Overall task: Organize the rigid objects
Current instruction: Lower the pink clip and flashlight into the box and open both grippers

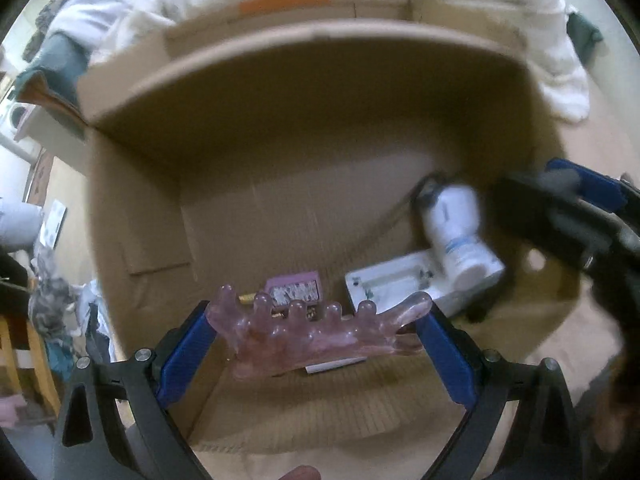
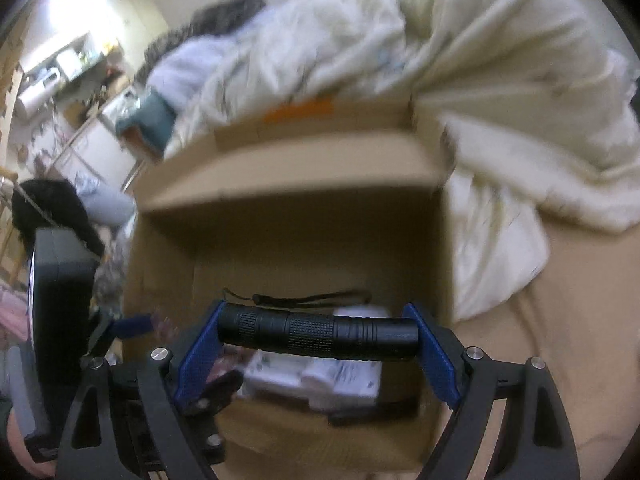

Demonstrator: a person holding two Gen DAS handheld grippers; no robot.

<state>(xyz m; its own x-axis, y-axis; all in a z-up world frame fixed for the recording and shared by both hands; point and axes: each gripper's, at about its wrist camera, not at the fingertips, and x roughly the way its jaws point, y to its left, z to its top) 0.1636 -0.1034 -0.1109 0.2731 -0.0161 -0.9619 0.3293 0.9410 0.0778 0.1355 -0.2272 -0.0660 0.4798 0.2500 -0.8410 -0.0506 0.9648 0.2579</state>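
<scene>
My left gripper point(image 1: 318, 334) is shut on a clear pink knobbed massager point(image 1: 320, 330), held crosswise above the open cardboard box point(image 1: 304, 80). In the box lie a white bottle point(image 1: 456, 232), a white flat device point(image 1: 396, 286) and a small pink box point(image 1: 294, 286). My right gripper point(image 2: 316, 336) is shut on a black flashlight point(image 2: 316, 333), held crosswise over the same box point(image 2: 288, 168); its cord point(image 2: 304, 300) hangs behind. The right gripper also shows in the left wrist view point(image 1: 576, 208), at the box's right rim. White items point(image 2: 320, 376) lie below the flashlight.
The box stands on a beige bed surface point(image 2: 568, 320). A white duvet point(image 2: 460, 60) is bunched behind and right of it. Clothes and furniture clutter the left side point(image 1: 48, 300). The left gripper's body point(image 2: 60, 300) is at the left in the right wrist view.
</scene>
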